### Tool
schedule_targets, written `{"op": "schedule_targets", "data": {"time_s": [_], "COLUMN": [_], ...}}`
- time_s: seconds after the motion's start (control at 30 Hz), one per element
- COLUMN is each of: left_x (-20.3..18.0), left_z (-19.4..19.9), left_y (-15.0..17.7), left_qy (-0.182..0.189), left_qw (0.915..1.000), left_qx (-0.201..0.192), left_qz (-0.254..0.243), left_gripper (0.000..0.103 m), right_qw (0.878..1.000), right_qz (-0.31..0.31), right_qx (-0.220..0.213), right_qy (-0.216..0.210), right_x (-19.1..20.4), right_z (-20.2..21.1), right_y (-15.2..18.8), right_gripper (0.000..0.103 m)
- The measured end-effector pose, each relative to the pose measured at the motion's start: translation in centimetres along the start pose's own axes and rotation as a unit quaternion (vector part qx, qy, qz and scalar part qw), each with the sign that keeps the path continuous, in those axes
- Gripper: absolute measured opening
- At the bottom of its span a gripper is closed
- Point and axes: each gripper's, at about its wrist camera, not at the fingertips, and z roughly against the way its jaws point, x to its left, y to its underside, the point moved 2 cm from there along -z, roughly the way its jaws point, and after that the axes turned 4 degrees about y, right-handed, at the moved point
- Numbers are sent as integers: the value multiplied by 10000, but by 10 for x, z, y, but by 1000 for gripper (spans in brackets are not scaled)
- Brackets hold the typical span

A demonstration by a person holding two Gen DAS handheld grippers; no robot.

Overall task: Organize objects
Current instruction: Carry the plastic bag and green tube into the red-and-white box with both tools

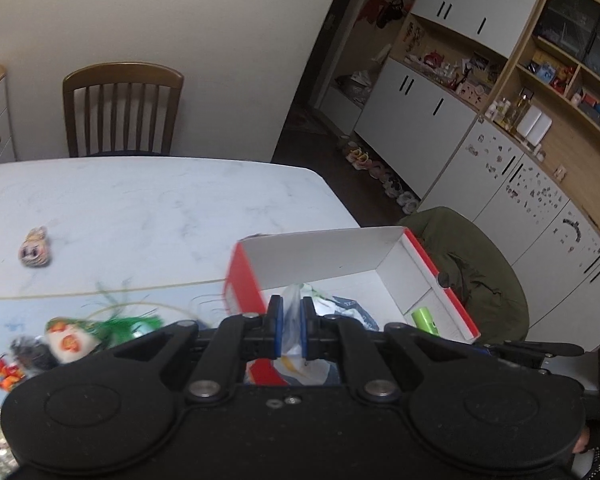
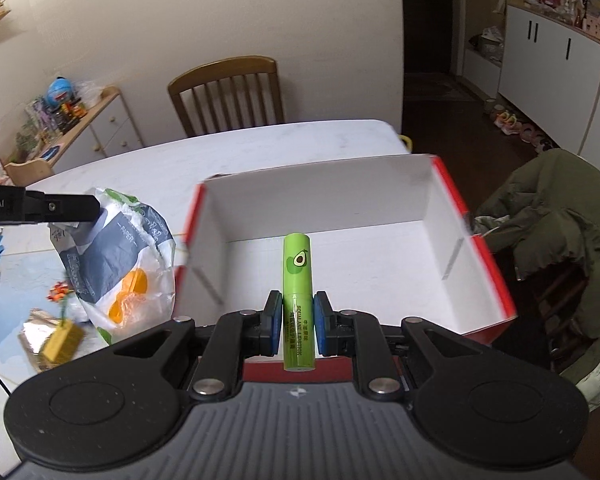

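Right tongs [image 2: 296, 326] clamped on a green tube [image 2: 297, 280], held upright above the near edge of the open red-and-white box [image 2: 452, 208]. Left tongs [image 1: 291, 326] closed on a plastic bag [image 1: 296, 308], which hangs at the box's left wall, above the counter [image 1: 140, 200]. Step in hand, as judged: loading both items into the box. The next move calls for lowering each over the box floor before the tongs part. Both tongs point forward and slightly down. Loose toys [image 1: 64, 336] lie on the counter to the left.
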Motion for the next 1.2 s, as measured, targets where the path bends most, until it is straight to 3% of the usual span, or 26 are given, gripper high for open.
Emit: {"op": "schedule_targets", "data": {"time_s": [0.23, 0.43, 0.73, 1.2], "left_x": [-38, -55, -59, -68], "left_z": [-49, -100, -166, -223], "left_y": [-17, -24, -26, -19], "left_qy": [-221, -470, -529, -770], "left_qw": [9994, 9980, 9966, 9928], "left_qx": [29, 290, 627, 911], "left_qz": [-269, -321, 12, -137], "left_gripper": [6, 6, 7, 7], "right_qw": [9998, 9992, 9969, 9912], "right_qz": [85, 240, 377, 531], "right_qx": [63, 219, 583, 1081], "right_qy": [156, 227, 361, 544], "right_x": [-39, -54, -70, -76], "right_z": [-23, -50, -88, -130], "right_y": [-11, -10, -10, -9], "right_gripper": [16, 16, 16, 17]}}
